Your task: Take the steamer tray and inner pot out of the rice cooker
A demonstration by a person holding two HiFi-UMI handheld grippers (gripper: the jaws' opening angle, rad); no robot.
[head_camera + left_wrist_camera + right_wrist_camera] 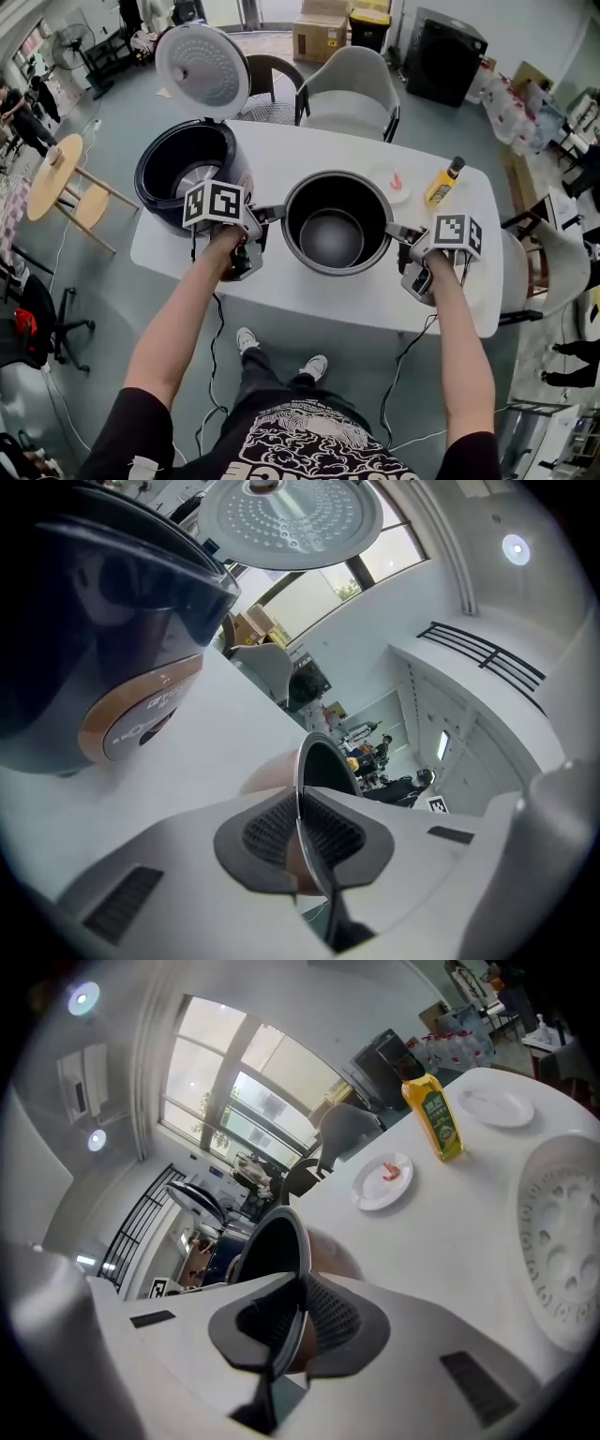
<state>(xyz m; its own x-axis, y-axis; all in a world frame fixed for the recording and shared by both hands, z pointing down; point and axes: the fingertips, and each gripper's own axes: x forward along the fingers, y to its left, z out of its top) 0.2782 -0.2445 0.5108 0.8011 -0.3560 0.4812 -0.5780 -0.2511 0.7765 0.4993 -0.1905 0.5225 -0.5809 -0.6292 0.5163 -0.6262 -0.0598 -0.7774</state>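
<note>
open workspace: cardboard boxes, chairs

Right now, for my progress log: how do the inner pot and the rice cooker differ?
The inner pot is clamped at its rim by the left gripper and right gripper; the rice cooker is untouched. The inner pot is mid-table, the rice cooker at the left end. The rice cooker has a raised lid; the inner pot has none. Both are round and open-topped.
</note>
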